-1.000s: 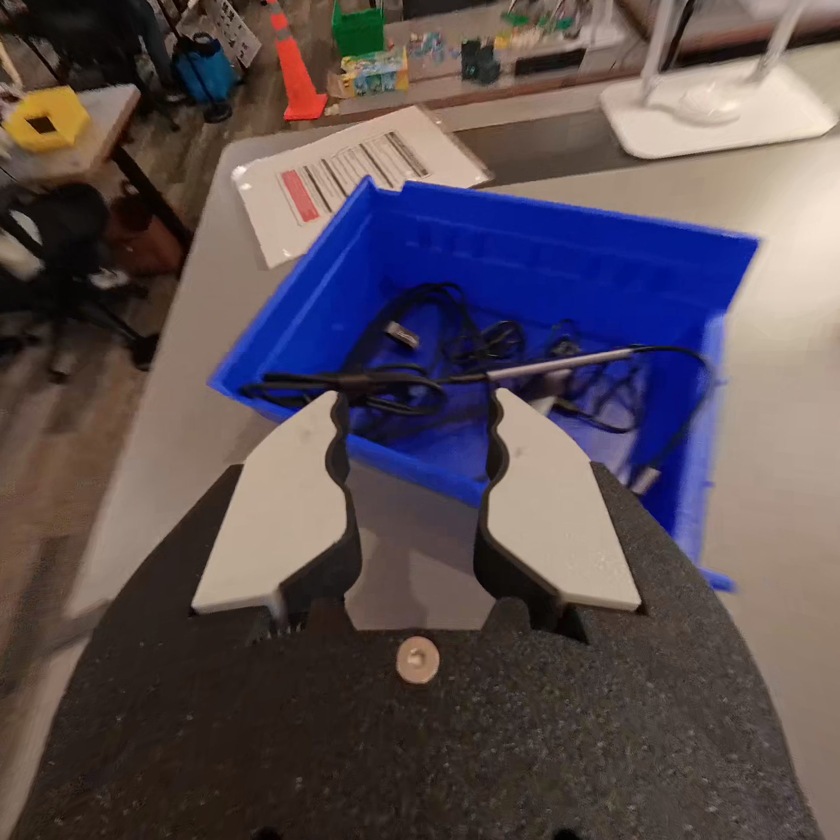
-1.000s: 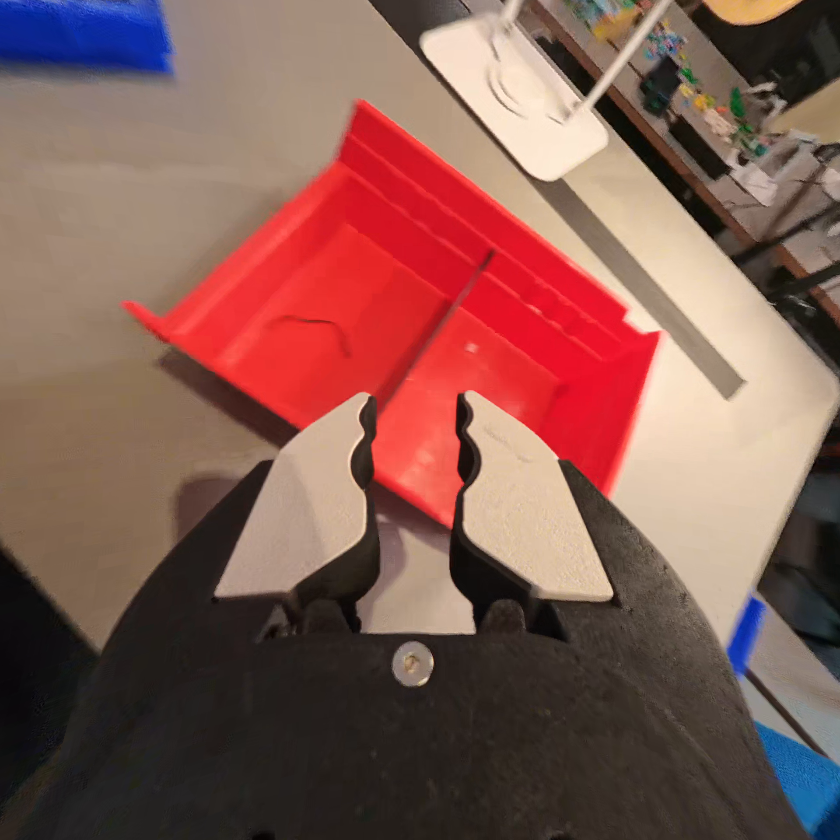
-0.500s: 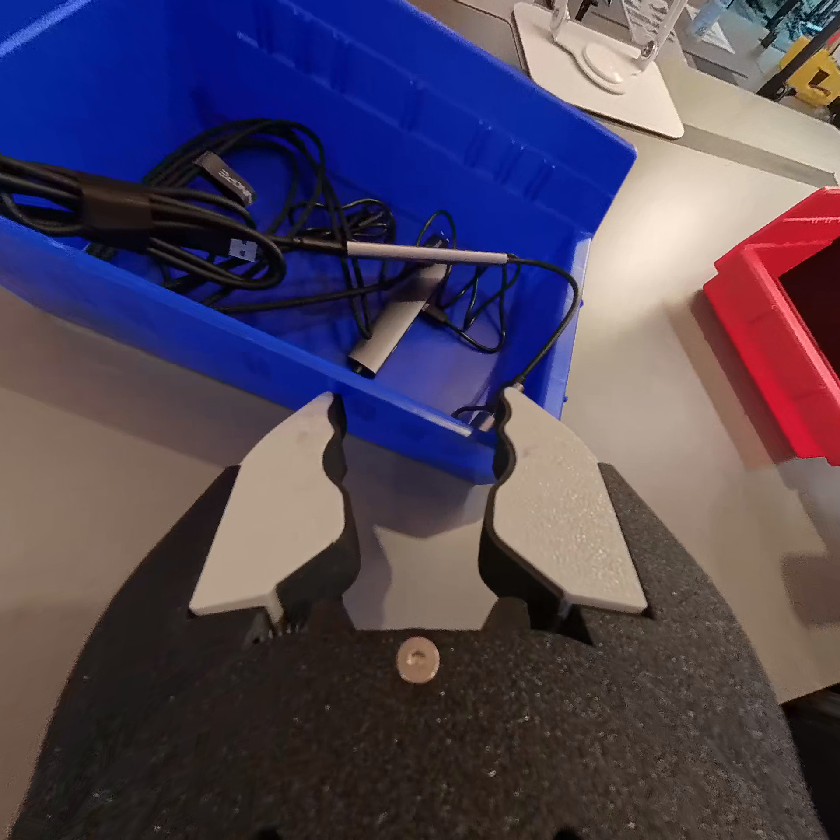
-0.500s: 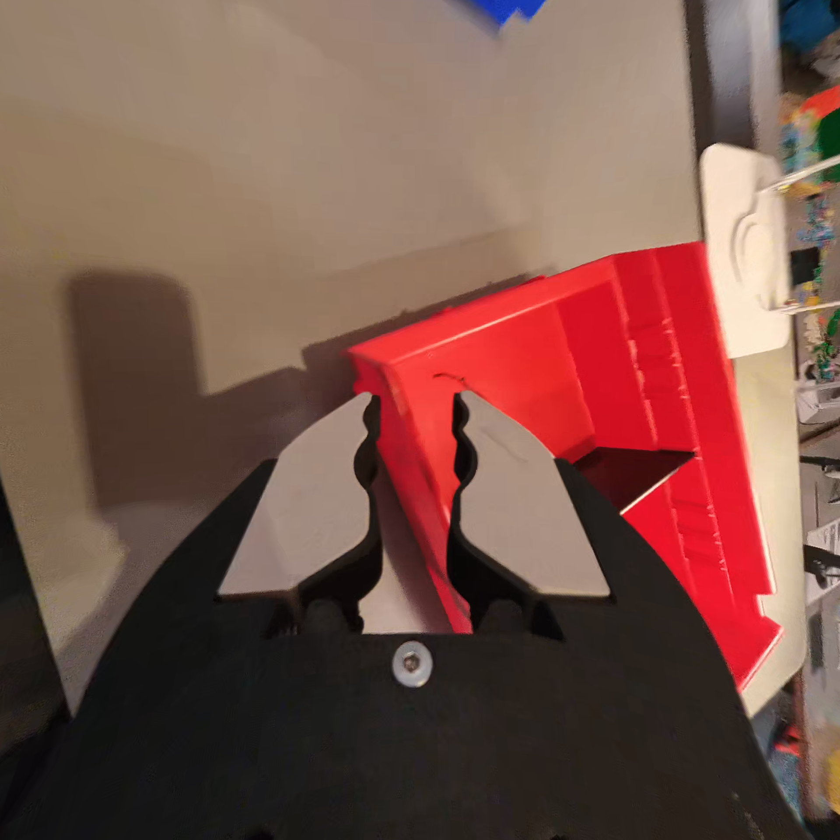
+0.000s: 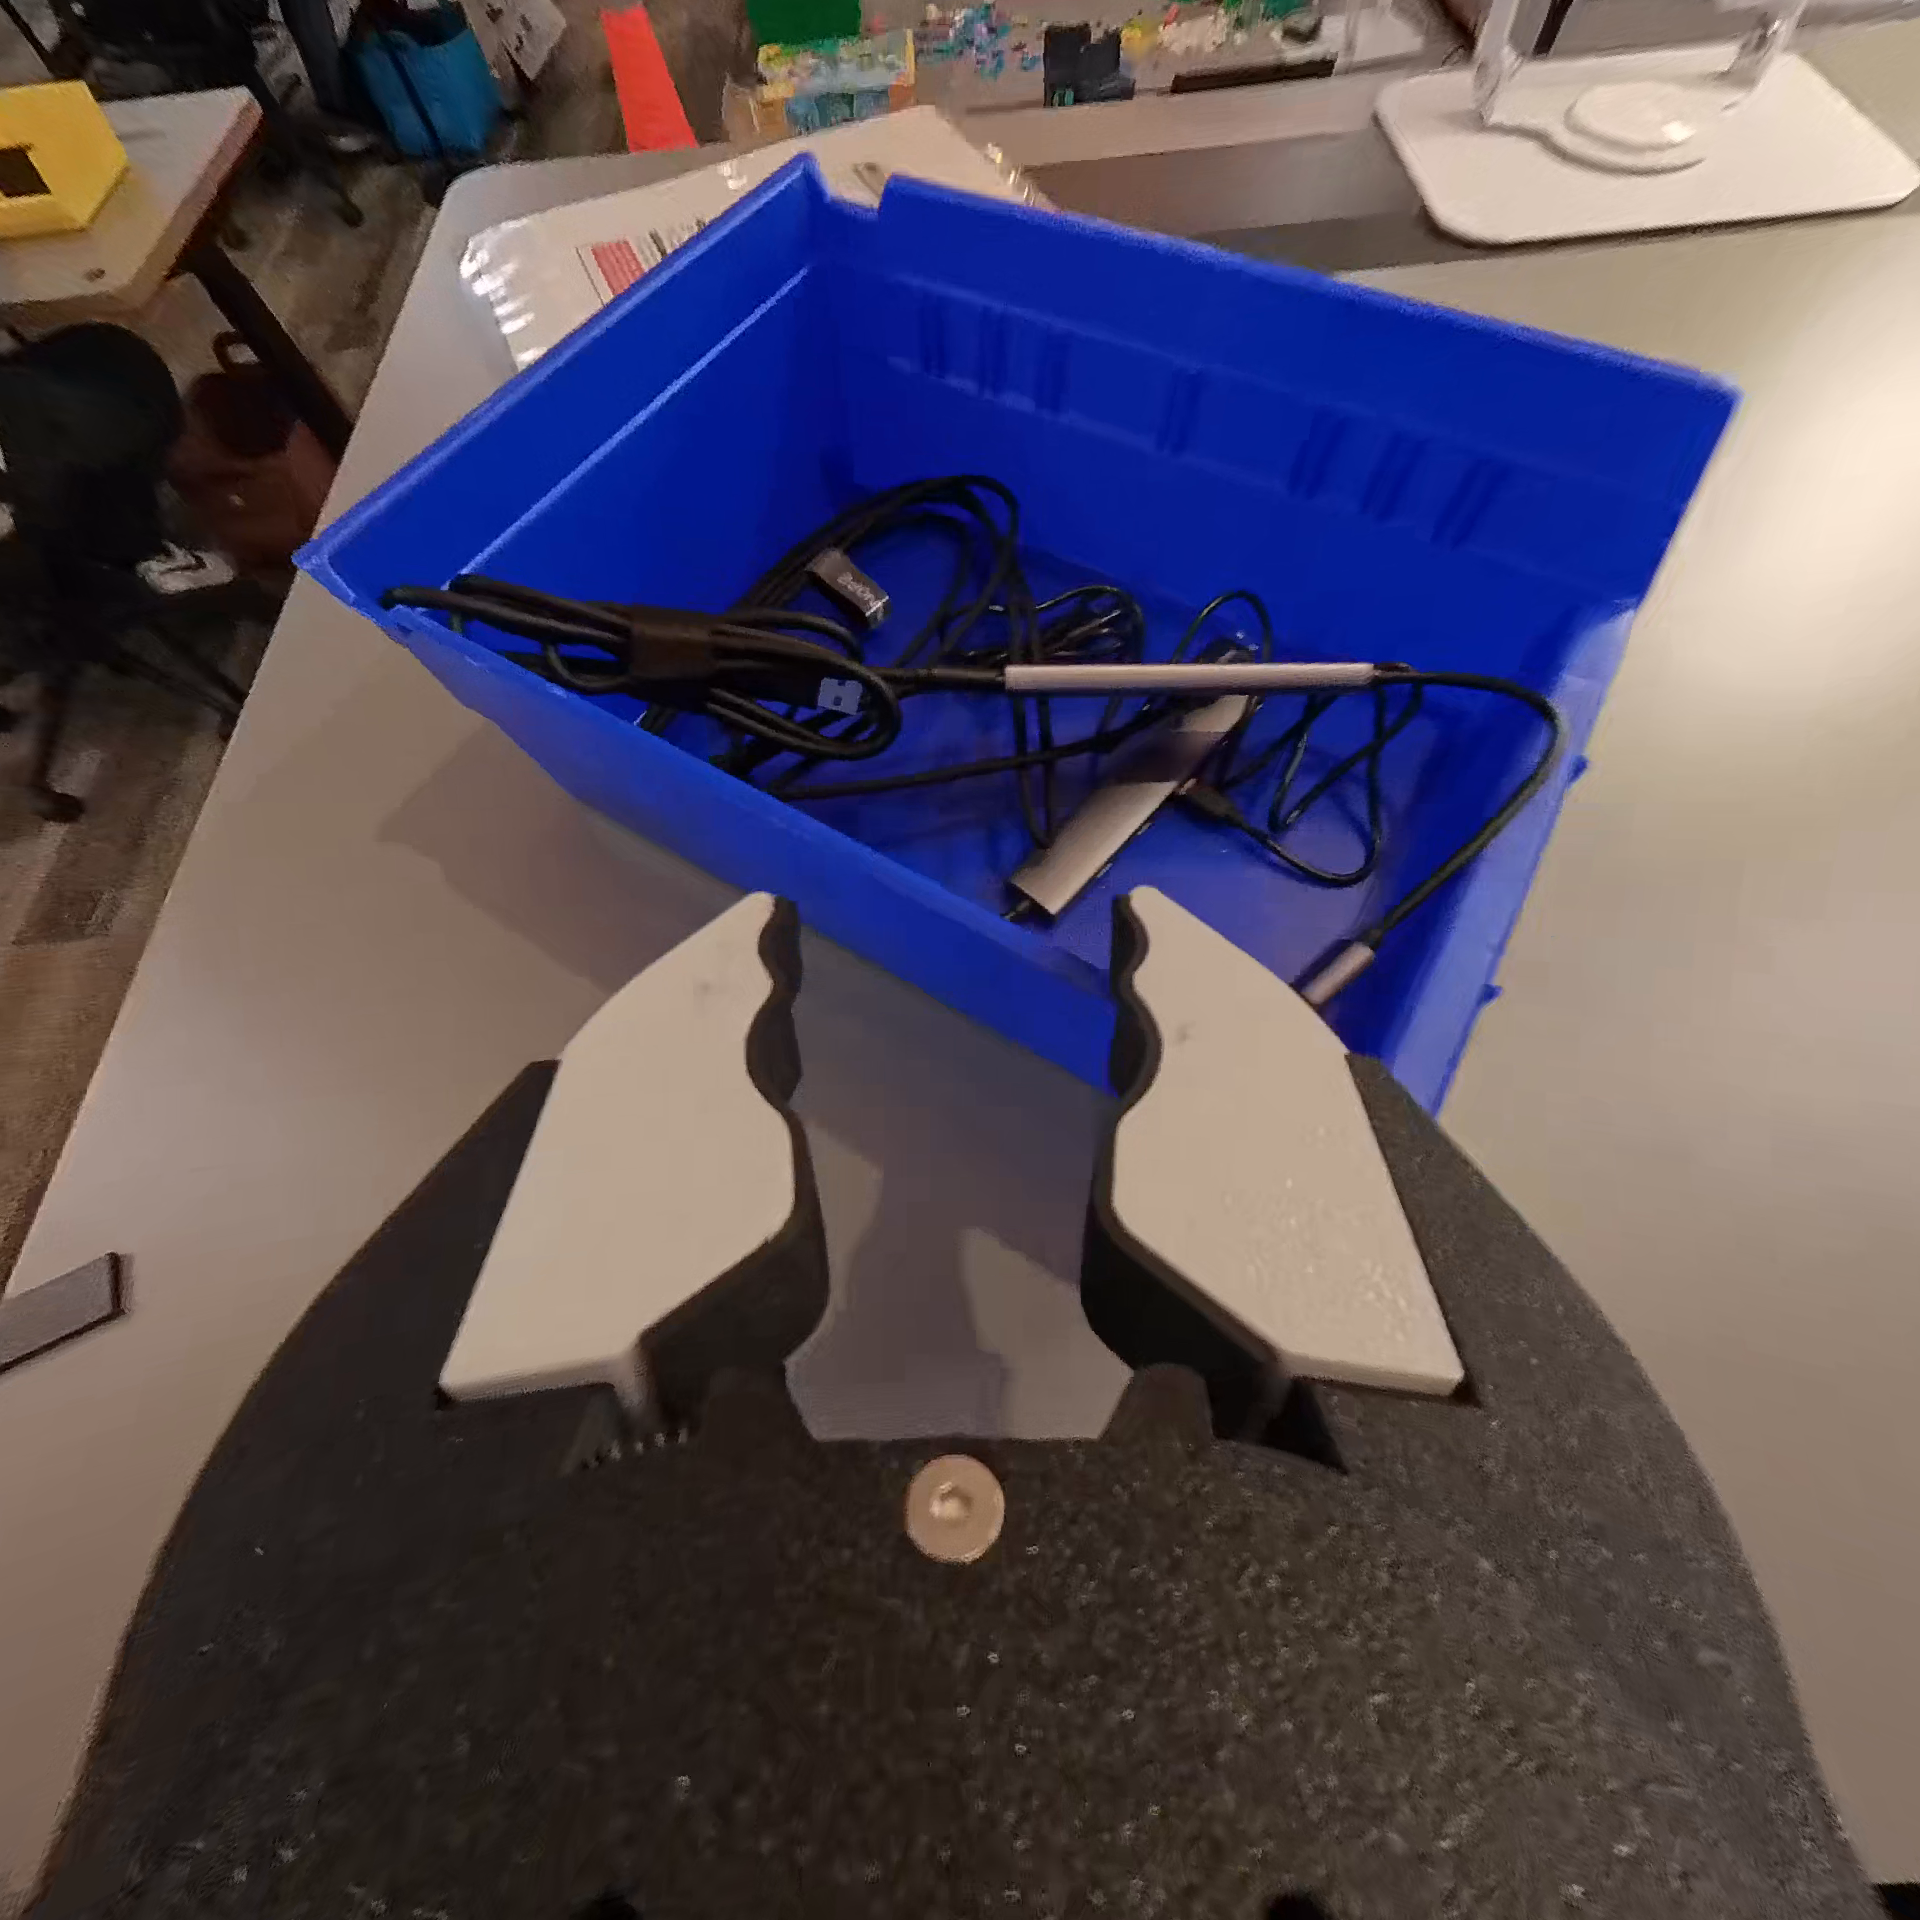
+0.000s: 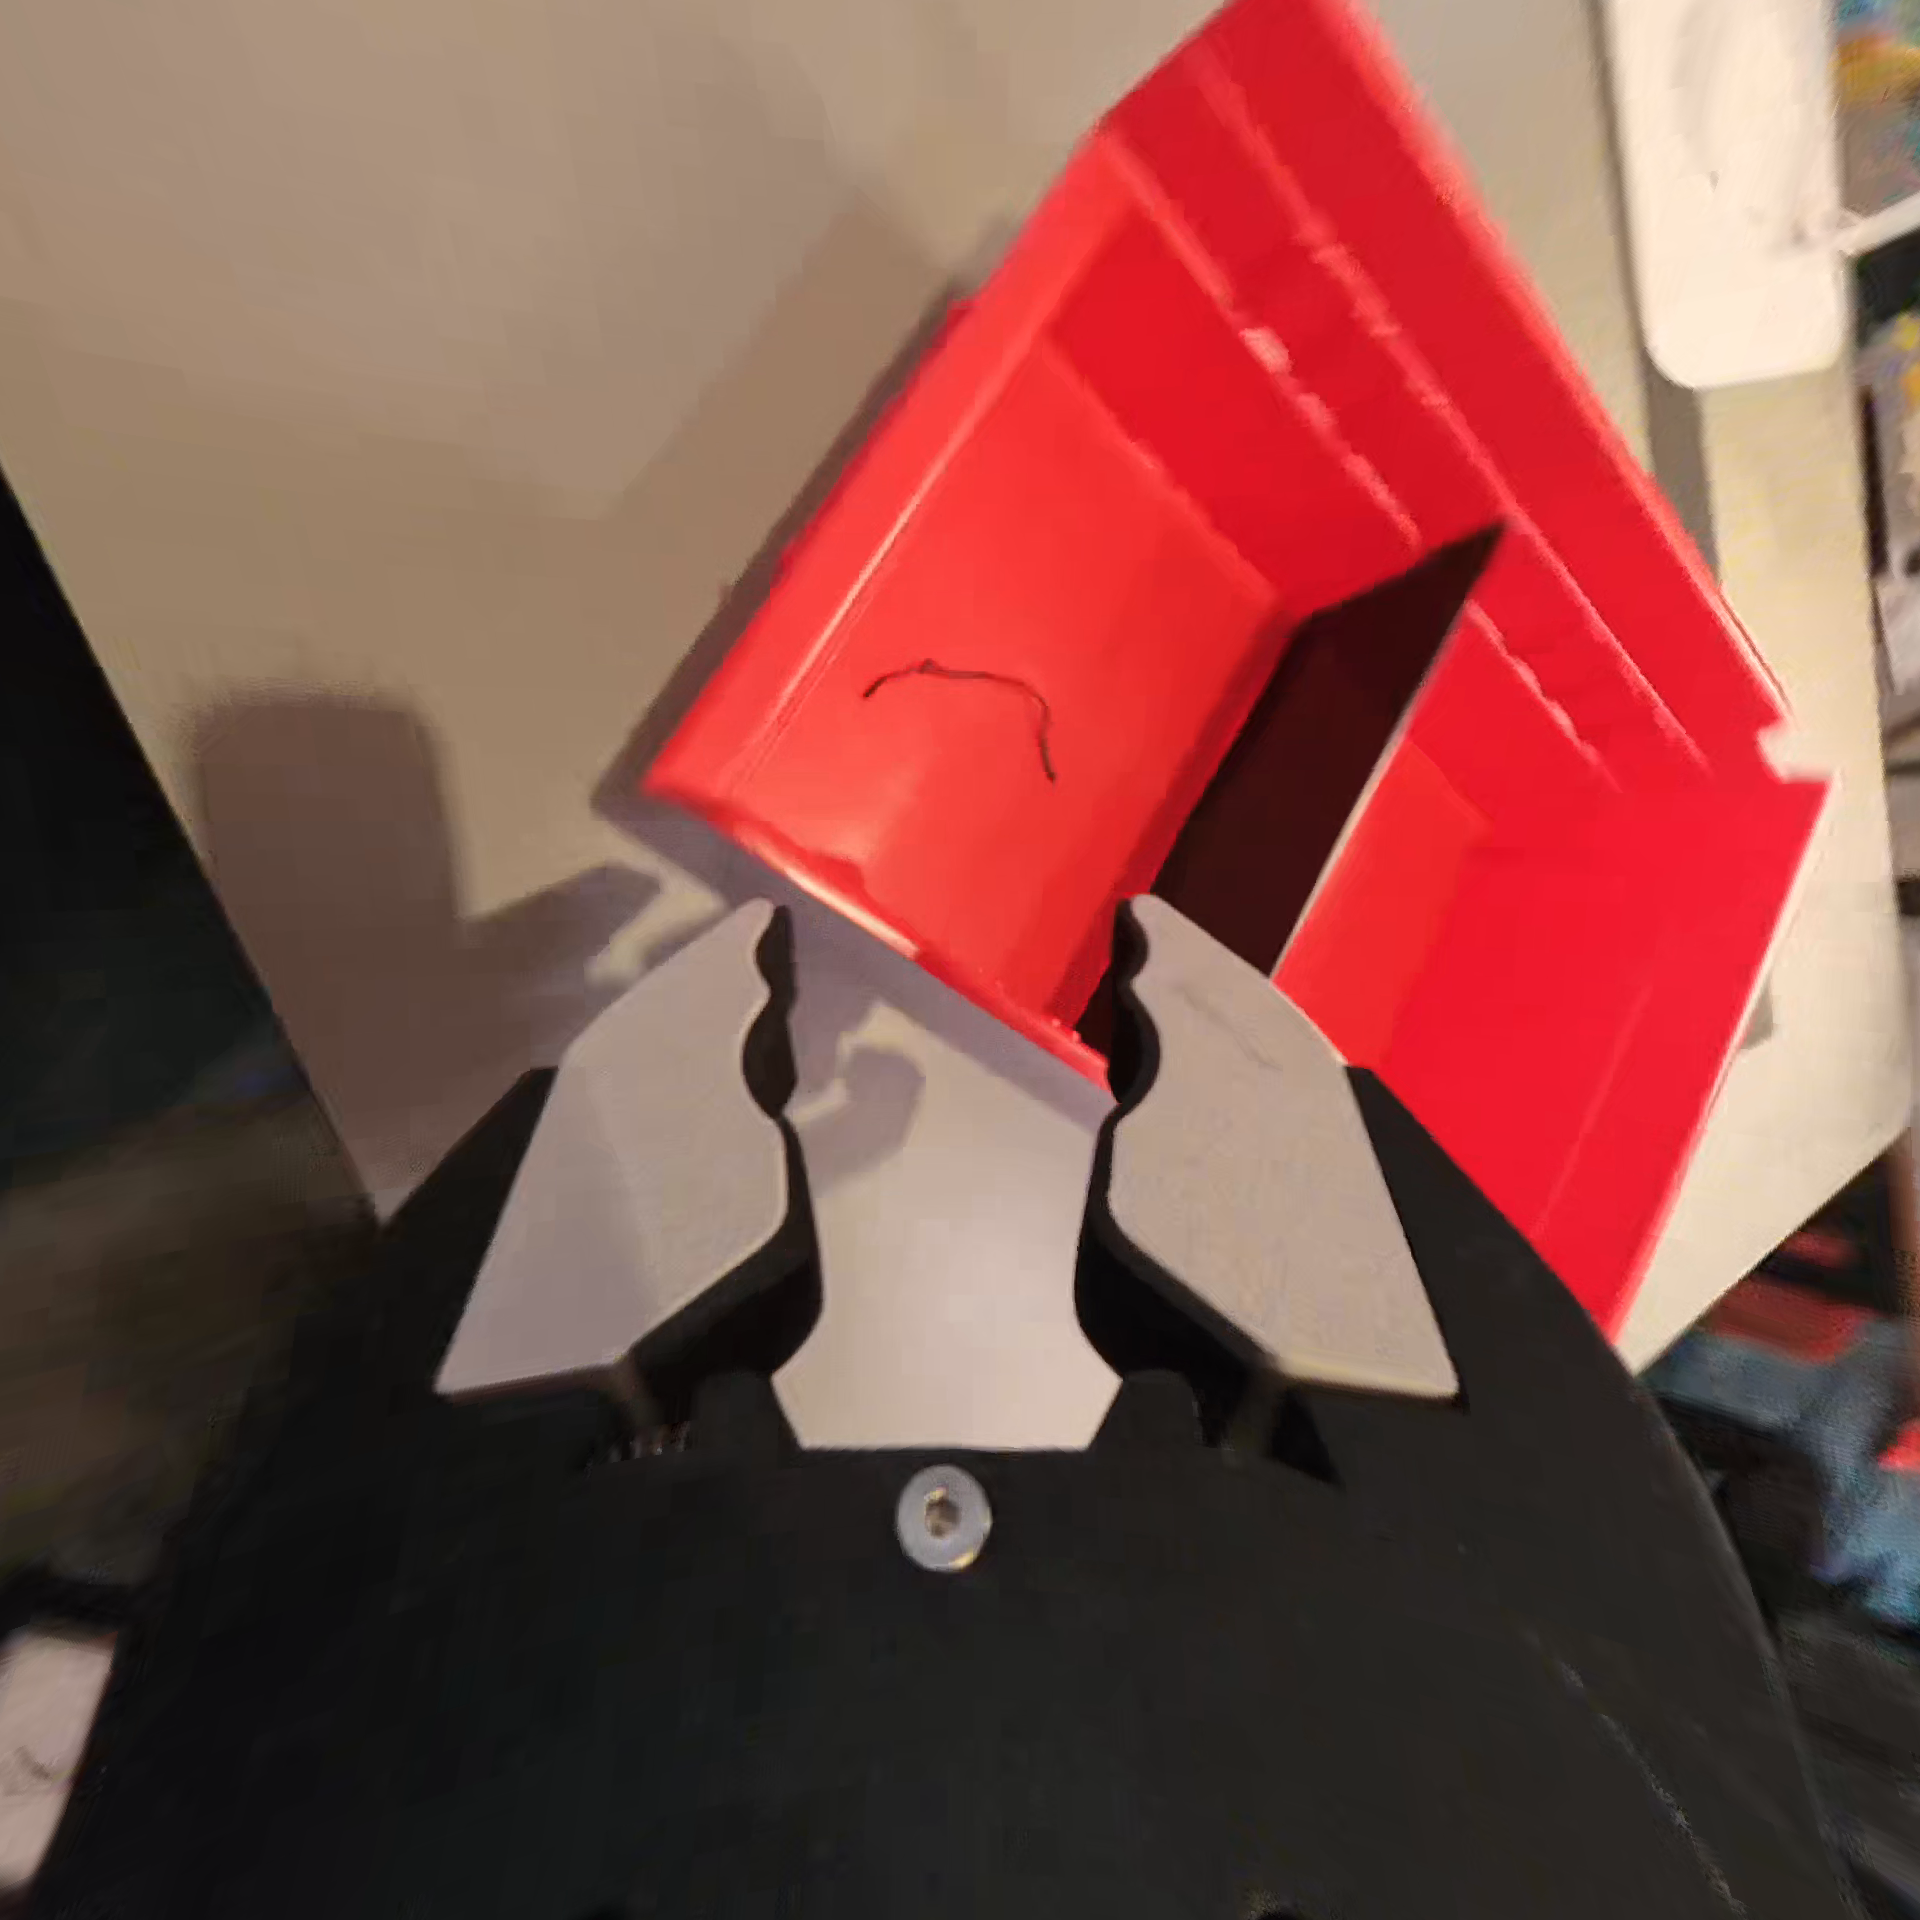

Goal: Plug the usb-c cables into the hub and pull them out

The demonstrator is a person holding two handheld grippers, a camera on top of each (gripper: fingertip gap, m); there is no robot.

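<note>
A: Left tongs (image 5: 945, 914)?
B: Spread wide, nothing between them, above the bench (image 5: 312, 1018) just short of the blue bin's (image 5: 1195, 343) near wall.
A: What's in the bin?
B: Tangle of black cables (image 5: 935, 665). A strapped bundle (image 5: 665, 649) lies over the bin's left rim. A slim grey hub (image 5: 1184, 677) lies across the middle on top of the tangle, with a cord running off each end. A second grey hub (image 5: 1127, 821) lies angled below it on the bin floor. A grey plug (image 5: 1340, 964) rests at the near right corner.
A: Right tongs (image 6: 951, 914)?
B: Also spread, empty, by the near edge of the red bin (image 6: 1558, 935). The view's a bit blurred.
A: Contents of the red bin?
B: A dark divider (image 6: 1340, 748) splits it in two. The left compartment has just a thin black thread (image 6: 966, 681); the right one looks bare.
A: Anything else?
B: Laminated sheet (image 5: 582, 260) behind the blue bin, white stand base (image 5: 1642, 156) far right on the bench.
</note>
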